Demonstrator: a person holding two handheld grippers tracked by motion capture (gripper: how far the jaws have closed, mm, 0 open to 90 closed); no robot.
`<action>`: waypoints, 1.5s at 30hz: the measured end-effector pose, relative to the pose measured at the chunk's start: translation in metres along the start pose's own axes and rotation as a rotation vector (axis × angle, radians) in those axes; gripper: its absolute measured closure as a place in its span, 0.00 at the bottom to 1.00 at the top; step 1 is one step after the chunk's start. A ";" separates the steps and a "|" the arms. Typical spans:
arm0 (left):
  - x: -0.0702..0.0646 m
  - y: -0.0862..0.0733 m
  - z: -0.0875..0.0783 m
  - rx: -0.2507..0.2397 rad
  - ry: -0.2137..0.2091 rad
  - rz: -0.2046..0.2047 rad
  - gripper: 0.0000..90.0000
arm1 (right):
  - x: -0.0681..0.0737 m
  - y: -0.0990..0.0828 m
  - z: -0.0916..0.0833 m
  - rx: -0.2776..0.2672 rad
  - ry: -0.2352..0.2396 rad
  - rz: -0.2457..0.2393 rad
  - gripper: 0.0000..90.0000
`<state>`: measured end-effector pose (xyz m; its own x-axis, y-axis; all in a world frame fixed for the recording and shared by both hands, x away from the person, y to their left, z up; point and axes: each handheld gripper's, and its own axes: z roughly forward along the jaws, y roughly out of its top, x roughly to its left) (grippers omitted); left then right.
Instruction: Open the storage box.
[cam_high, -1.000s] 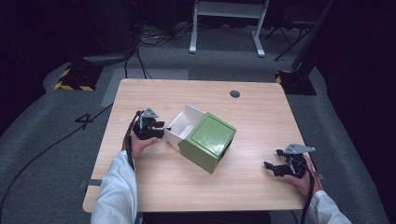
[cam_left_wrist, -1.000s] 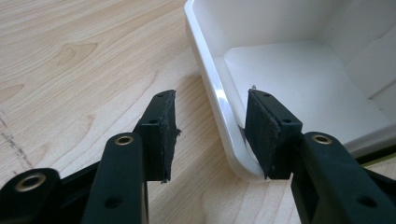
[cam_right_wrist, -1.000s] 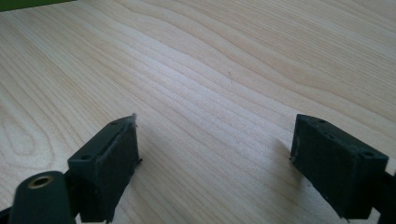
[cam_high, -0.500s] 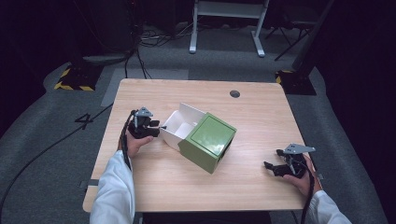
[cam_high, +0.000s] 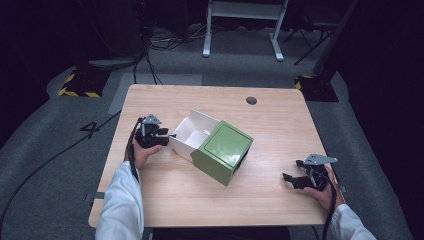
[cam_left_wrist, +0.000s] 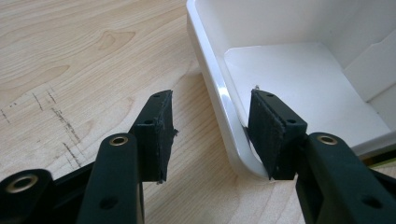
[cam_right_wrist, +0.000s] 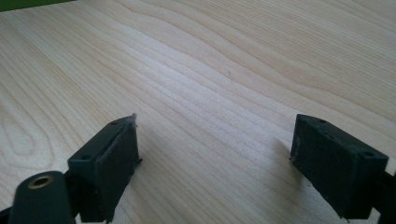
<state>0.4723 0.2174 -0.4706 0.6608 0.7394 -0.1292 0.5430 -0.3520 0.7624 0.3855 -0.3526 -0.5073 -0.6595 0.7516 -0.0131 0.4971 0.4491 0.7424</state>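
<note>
Since a second ago the left hand-held gripper (cam_high: 170, 135) has barely shifted, its jaws parted and straddling the white tray's (cam_high: 192, 131) rounded corner wall, one jaw inside, one outside over the tabletop (cam_high: 280, 125). That tray sticks out of a green box (cam_high: 222, 151) at mid-tabletop, long axis running from left edge toward the near right corner. Near there, the right hand-held gripper (cam_high: 290, 178) rests wide open, holding nothing.

Black tongs (cam_left_wrist: 210, 135) parted, straddling the white tray's (cam_left_wrist: 219, 100) corner wall, over light wooden table (cam_left_wrist: 70, 60)
</note>
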 end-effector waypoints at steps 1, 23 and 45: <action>0.000 0.000 -0.001 0.000 0.006 0.001 0.56 | 0.000 0.000 0.000 0.000 0.000 0.000 0.17; -0.006 0.007 -0.035 -0.099 0.089 0.019 0.47 | 0.000 0.000 0.000 0.000 0.000 -0.001 0.17; -0.035 0.001 -0.080 -0.079 0.185 0.134 0.37 | 0.000 0.000 0.000 0.000 0.000 -0.001 0.17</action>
<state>0.4082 0.2368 -0.4142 0.6144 0.7839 0.0893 0.4098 -0.4139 0.8129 0.3856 -0.3527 -0.5073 -0.6601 0.7511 -0.0140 0.4962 0.4499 0.7426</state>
